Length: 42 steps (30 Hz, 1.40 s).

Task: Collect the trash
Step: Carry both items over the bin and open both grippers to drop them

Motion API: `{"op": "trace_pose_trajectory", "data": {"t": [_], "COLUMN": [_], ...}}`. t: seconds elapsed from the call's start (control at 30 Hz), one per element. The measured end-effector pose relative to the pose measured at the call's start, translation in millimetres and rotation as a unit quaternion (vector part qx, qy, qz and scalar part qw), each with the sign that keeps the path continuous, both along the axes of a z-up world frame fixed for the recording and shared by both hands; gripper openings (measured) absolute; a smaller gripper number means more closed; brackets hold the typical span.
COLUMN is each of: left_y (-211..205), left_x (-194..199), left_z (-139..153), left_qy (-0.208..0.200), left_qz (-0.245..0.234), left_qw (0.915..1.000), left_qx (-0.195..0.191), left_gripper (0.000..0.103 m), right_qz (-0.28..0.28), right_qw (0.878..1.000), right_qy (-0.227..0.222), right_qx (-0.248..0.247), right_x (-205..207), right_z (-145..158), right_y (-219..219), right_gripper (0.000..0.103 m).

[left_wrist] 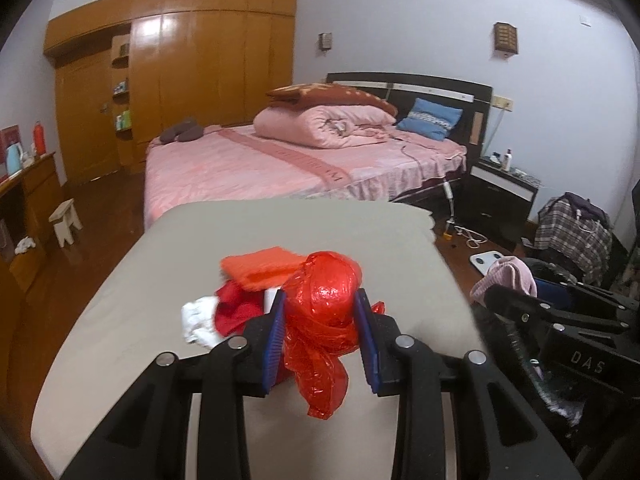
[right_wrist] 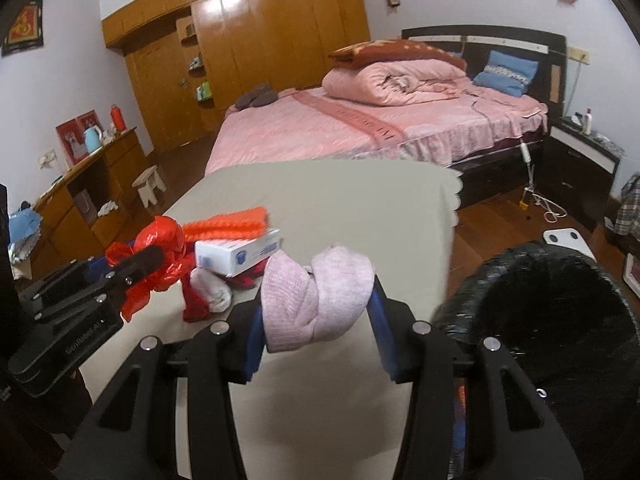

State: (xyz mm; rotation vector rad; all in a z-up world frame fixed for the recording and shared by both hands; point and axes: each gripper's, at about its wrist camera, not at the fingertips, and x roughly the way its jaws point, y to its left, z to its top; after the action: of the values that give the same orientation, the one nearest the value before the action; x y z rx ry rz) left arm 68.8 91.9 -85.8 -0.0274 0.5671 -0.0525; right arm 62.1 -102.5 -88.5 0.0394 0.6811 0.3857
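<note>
Clamped in right gripper (right_wrist: 316, 316): pink sock (right_wrist: 320, 300), beside bin (right_wrist: 560, 320) (presumably bound there); left gripper (left_wrist: 322, 340) pinching red plastic bag (left_wrist: 326, 320).

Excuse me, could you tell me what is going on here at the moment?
A person is collecting trash off a grey-covered table with two handheld grippers. The left gripper is clamped on a crumpled red plastic bag, the right gripper on a pink knitted cloth. A black-lined bin stands at the right. A white box and other scraps remain on the table.
</note>
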Motion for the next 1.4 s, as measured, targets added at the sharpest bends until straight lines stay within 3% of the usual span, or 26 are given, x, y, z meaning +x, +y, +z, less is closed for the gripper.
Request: {"op": "trace_pose_trajectory", "data": {"t": [0.63, 1.4], "left_y": [-115, -243], "left_x": [15, 40], "left_z": [20, -3], "left_qy": [-0.02, 0.005], "left_qz": [-0.112, -0.23], "left_qw": [0.9935, 0.9729], "left_qx": [-0.011, -0.019], "left_gripper": [0.033, 0.033], "right_qz": [-0.113, -0.219], "right_qw": [0.993, 0.975], "right_qy": [-0.016, 0.004], "right_qx": [-0.007, -0.03], "right_x": [-23, -35], "right_z": [7, -19], "right_y": [-116, -227], "right_gripper": [0.045, 0.045]}}
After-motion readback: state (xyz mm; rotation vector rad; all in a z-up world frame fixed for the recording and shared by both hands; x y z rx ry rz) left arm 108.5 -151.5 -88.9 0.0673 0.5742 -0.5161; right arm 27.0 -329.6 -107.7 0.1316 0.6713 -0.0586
